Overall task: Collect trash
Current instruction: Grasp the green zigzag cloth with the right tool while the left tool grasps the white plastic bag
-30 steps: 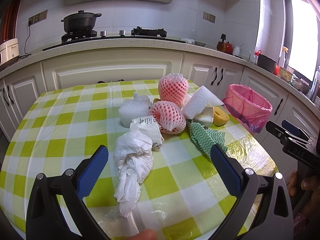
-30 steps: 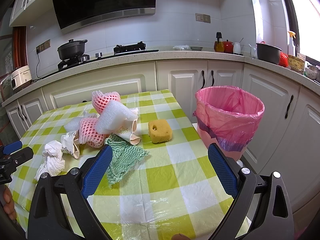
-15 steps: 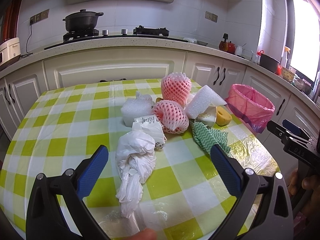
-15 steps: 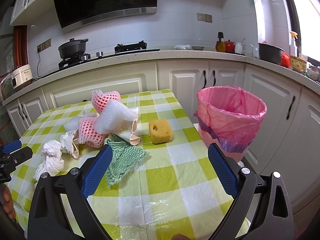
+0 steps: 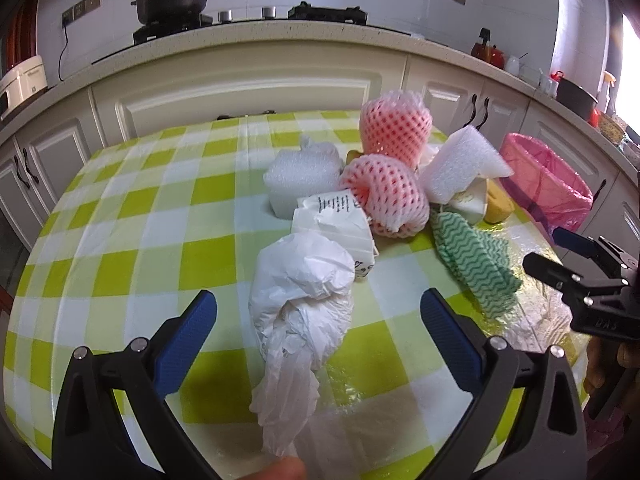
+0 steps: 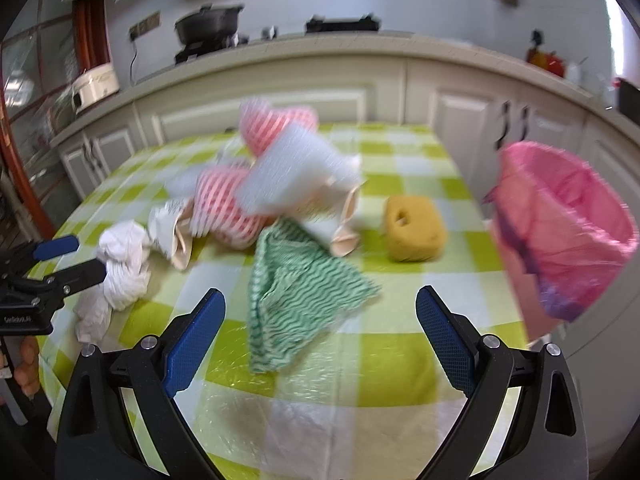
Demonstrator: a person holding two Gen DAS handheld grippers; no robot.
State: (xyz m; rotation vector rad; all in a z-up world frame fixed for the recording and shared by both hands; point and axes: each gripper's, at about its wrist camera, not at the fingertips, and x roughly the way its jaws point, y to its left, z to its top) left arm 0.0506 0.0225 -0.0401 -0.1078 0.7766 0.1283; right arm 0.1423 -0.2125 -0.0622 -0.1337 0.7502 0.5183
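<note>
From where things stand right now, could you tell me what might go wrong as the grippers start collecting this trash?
1. The white plastic bag between the open left gripper fingers is loose, with a trailing tail; a grasp may catch only film and slip.
2. It touches the printed paper wrapper, which could drag along.
3. The pink-lined bin stands off the table edge, so carried pieces could drop short.

You've got a crumpled white plastic bag (image 5: pixel 304 292) lying nearest you, a wavy green cloth (image 6: pixel 296 296) flat beside it, two pink foam nets (image 5: pixel 386 196), white foam pieces (image 5: pixel 460 168), a yellow sponge (image 6: pixel 414 226), and the pink-lined bin (image 6: pixel 568 224) just off the table's edge.
</note>
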